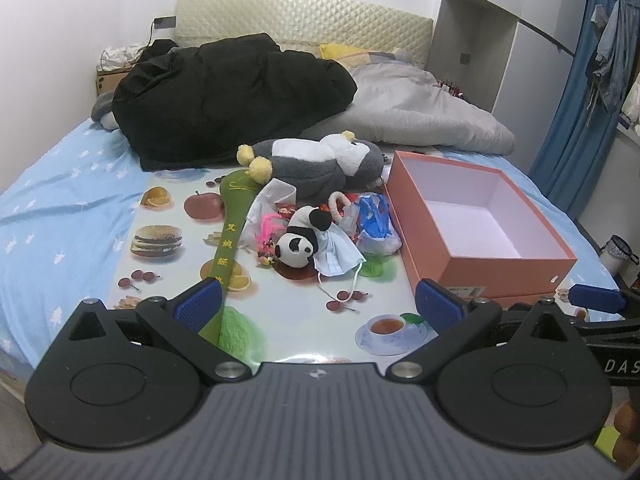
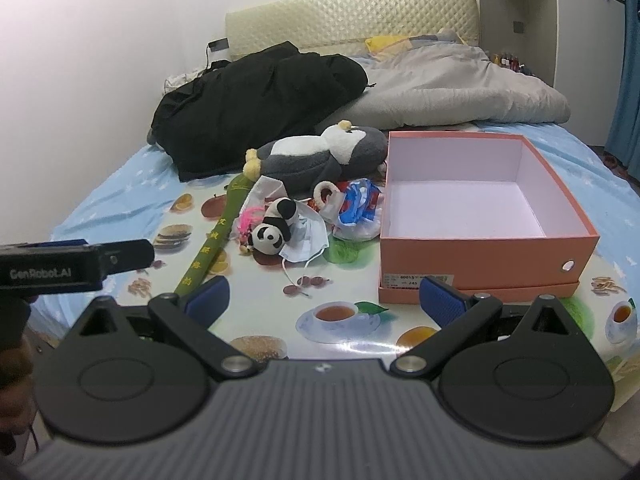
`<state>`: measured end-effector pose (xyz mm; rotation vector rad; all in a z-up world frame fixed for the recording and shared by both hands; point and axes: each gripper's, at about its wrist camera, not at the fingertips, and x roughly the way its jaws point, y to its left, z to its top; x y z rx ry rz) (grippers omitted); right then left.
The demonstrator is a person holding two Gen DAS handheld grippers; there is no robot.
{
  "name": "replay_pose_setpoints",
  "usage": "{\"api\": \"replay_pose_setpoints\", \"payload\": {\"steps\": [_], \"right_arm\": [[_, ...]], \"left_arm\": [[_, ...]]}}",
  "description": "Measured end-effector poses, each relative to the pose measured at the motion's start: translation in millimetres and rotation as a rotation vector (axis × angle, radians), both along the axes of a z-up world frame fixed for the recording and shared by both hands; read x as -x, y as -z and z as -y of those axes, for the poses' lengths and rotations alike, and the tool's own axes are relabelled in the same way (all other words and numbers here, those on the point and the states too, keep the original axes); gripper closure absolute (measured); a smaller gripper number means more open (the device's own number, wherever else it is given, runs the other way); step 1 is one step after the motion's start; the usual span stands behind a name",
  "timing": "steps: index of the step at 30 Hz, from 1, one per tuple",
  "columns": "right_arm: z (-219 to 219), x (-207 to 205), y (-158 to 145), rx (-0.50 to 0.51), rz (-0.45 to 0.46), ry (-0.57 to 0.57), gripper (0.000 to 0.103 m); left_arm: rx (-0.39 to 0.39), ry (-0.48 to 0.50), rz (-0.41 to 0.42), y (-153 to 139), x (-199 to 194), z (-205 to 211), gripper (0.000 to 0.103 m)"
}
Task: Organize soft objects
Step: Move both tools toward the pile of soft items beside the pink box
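A pile of soft things lies on a food-print mat [image 1: 168, 248] on the bed: a small panda plush [image 1: 302, 242] [image 2: 274, 229], a grey-and-white penguin plush [image 1: 320, 162] [image 2: 320, 152], a blue face mask [image 1: 338, 254] [image 2: 306, 240], a long green padded stick [image 1: 230, 232] [image 2: 216, 240], a pink ring [image 1: 338, 204] and a blue-and-white plastic bag [image 1: 374, 220] [image 2: 356, 212]. An open orange box [image 1: 480, 256] [image 2: 484, 252], nothing inside, stands to their right. My left gripper [image 1: 318, 306] is open and empty, short of the pile. My right gripper [image 2: 324, 298] is open and empty, near the box's front corner.
A black coat [image 1: 224, 96] [image 2: 256, 100] and a grey duvet [image 1: 420, 116] [image 2: 452, 88] lie behind the pile near the headboard. Blue curtains [image 1: 576, 128] hang at the right. The other gripper shows at each view's edge.
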<state>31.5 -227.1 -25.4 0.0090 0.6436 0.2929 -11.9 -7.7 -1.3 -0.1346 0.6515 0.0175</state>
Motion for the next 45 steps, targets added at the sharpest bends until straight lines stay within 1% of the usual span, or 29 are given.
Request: {"api": "replay_pose_setpoints", "payload": {"steps": [3, 18, 39, 42, 45], "right_arm": [[1, 0, 1, -0.015, -0.007, -0.003, 0.0], [1, 3, 6, -0.026, -0.021, -0.003, 0.0], [-1, 0, 17, -0.033, -0.061, 0.008, 0.0], [-2, -2, 18, -0.005, -0.059, 0.034, 0.0], [0, -2, 20, -0.029, -0.071, 0.022, 0.0]], "left_arm": [[0.001, 0.006, 0.003, 0, 1, 2, 0.0], [0.004, 0.033, -0.015, 2, 0, 8, 0.0], [0.007, 0.013, -0.045, 11, -1, -2, 0.0], [0.0, 0.005, -0.045, 14, -1, -4, 0.0], [0.007, 0.007, -0.054, 16, -3, -8, 0.0]]}}
